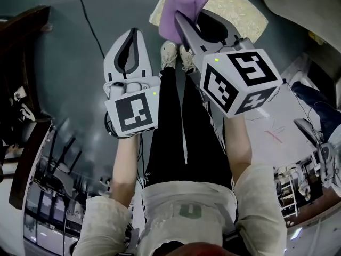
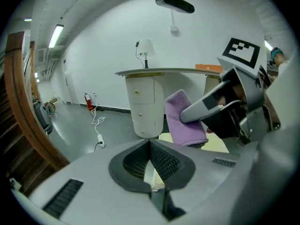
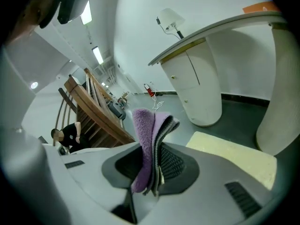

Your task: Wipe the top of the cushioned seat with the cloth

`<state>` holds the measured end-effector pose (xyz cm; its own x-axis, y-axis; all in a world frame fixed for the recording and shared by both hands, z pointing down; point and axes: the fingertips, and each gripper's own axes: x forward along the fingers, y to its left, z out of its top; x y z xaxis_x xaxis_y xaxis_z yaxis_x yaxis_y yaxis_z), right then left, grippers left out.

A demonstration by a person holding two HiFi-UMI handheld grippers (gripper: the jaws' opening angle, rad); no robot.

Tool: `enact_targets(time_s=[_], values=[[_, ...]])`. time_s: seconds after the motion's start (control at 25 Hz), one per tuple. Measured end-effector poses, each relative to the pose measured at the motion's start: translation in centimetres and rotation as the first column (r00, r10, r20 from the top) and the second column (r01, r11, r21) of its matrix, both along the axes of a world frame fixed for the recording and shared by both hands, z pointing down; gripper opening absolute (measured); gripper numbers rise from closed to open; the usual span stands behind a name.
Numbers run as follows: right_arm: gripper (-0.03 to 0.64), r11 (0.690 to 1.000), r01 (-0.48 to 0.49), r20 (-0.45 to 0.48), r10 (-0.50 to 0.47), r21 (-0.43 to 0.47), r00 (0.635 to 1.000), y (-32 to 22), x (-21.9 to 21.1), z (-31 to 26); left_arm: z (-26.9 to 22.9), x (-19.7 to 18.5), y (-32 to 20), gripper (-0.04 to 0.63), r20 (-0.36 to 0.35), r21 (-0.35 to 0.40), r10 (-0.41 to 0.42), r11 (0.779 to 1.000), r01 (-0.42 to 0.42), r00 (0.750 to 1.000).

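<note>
Purple folded terry cloth (image 3: 147,139) sits clamped in the right gripper (image 3: 152,165), with the pale yellow cushioned seat (image 3: 234,153) below and ahead of it. The left gripper (image 2: 150,146), alongside, is closed on nothing.

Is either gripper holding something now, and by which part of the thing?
The right gripper holds the folded purple cloth, jaws shut near one end, the rest sticking out past the tips. The left gripper holds nothing; its jaws are together.
</note>
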<state>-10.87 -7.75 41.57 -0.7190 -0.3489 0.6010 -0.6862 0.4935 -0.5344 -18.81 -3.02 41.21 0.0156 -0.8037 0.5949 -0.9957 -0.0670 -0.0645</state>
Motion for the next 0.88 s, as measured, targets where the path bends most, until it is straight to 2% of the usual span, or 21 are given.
enact_targets(time_s=[0.24,0.4,0.6,0.88], values=[[0.091,0.995,0.084,-0.052,-0.087,-0.062,0.995,2.6,-5.0,6.9,0.4,-4.5,1.9,0.006,0.022,-0.023,-0.076,0.997,0.076,0.997],[0.091,0.988,0.068,-0.143,-0.089,-0.140,0.986,4.0,-6.3,12.8,0.5,-6.0,2.2,0.006,0.025,-0.022,-0.113,0.993,0.114,0.993],[0.091,0.983,-0.003,-0.256,-0.044,-0.181,0.966,4.5,-6.2,17.7,0.7,-5.7,2.6,0.006,0.019,-0.022,-0.113,0.993,0.113,0.993],[0.091,0.988,-0.016,-0.283,-0.029,-0.156,0.959,4.4,-5.8,18.1,0.9,-4.5,2.6,0.006,0.005,-0.031,-0.087,0.996,0.087,0.996]])
